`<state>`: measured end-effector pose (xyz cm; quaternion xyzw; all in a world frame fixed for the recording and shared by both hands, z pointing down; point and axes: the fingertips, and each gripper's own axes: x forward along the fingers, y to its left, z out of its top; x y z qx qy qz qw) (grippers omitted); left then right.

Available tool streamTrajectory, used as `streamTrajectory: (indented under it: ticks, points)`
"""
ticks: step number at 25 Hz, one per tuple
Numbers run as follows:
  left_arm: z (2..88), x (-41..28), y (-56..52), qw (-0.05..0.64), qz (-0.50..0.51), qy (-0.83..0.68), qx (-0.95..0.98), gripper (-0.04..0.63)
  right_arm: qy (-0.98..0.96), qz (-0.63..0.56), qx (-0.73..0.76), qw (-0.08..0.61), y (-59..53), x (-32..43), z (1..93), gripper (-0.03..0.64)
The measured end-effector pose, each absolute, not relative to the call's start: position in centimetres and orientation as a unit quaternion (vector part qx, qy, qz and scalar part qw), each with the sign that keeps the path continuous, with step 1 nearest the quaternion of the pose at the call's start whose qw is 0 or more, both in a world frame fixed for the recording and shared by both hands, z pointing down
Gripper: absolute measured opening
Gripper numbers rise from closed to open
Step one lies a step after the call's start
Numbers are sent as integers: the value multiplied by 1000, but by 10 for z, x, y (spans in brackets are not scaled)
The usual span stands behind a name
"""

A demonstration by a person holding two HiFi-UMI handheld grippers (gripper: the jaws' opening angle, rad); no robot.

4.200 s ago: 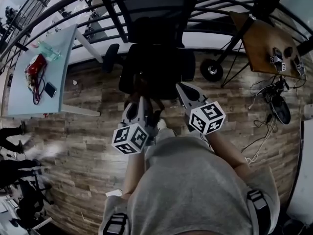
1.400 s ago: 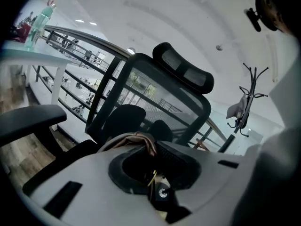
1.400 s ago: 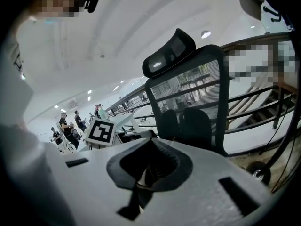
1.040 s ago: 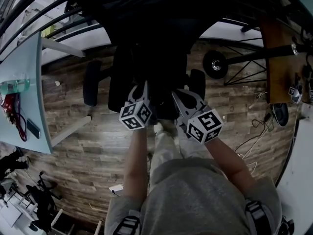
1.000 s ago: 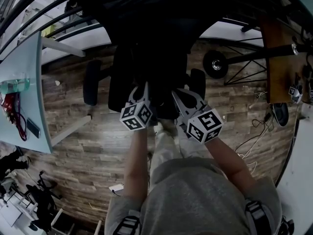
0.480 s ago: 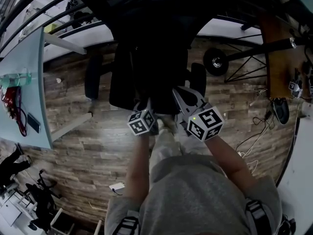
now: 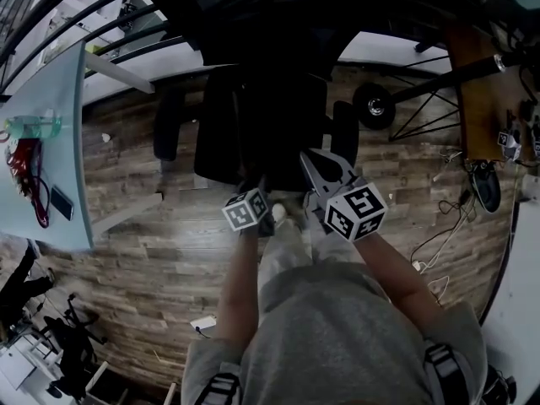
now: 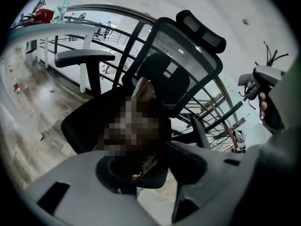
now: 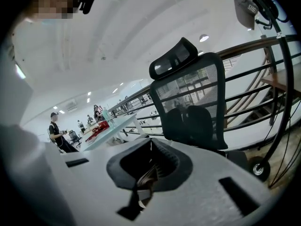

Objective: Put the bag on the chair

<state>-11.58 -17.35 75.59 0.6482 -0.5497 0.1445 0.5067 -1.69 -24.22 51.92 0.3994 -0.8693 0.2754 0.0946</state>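
The black mesh office chair (image 7: 221, 133) stands just ahead of me. In the left gripper view the dark brown bag (image 8: 143, 89) rests upright on the seat (image 8: 80, 121), its tan strap leaning on the backrest. My left gripper (image 8: 162, 166) sits right at the bag's near side. Its jaws are opening, the pads stand apart and do not press on the bag. In the head view that left gripper (image 7: 251, 188) is at the seat's front edge. My right gripper (image 7: 319, 163) hovers over the seat's front right corner. Its tips (image 9: 150, 147) meet, shut on nothing, pointing at the backrest (image 9: 197, 93).
A pale table (image 7: 59, 133) with a red item (image 7: 25, 154) and a phone (image 7: 61, 201) stands to the left. A wheeled stand (image 7: 375, 104), a wooden table (image 7: 481, 99) and floor cables (image 7: 456, 226) are to the right. Railings run behind the chair. People (image 9: 55, 128) stand far off.
Earlier the bag hung between both grippers in front of the chair; now it sits on the seat. The left gripper has drawn back slightly toward me. The right gripper has barely moved.
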Motion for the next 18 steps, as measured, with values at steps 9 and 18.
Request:
streamTrajectory:
  ticks: [9,18]
  points:
    - [719,-117,-153,492,118,-537,675,229,-870,268,405,82,-213,-26,508,3]
    - [656,-126,-154,453,85,-539,705,223,-866,256,423,72,-186,-24,495,3]
